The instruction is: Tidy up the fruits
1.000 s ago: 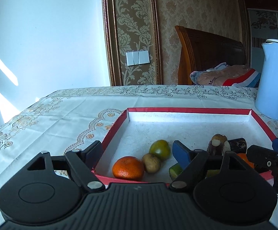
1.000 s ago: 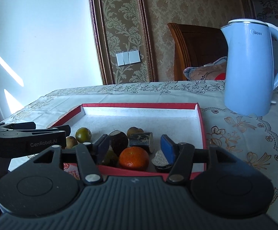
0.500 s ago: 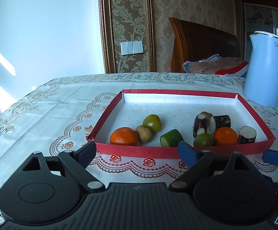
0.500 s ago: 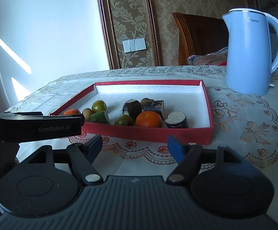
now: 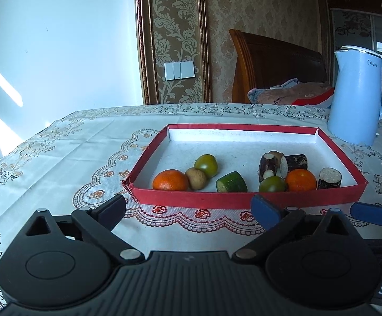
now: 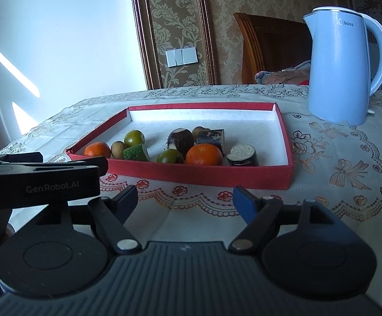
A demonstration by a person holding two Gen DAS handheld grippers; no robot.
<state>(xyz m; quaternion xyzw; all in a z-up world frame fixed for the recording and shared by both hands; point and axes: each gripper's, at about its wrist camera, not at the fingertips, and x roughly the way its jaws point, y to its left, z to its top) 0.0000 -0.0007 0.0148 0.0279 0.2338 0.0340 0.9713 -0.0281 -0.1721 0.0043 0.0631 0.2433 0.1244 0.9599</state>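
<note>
Hovering over the tabletop (image 5: 59,152) just short of the red tray (image 5: 243,199), your left tongs (image 5: 188,206) stand wide and empty; your right tongs (image 6: 185,197) are opening, nothing between them; the fruits (image 6: 204,154) lie inside the tray along its near wall; a blue kettle (image 6: 341,71) stands beyond.
</note>
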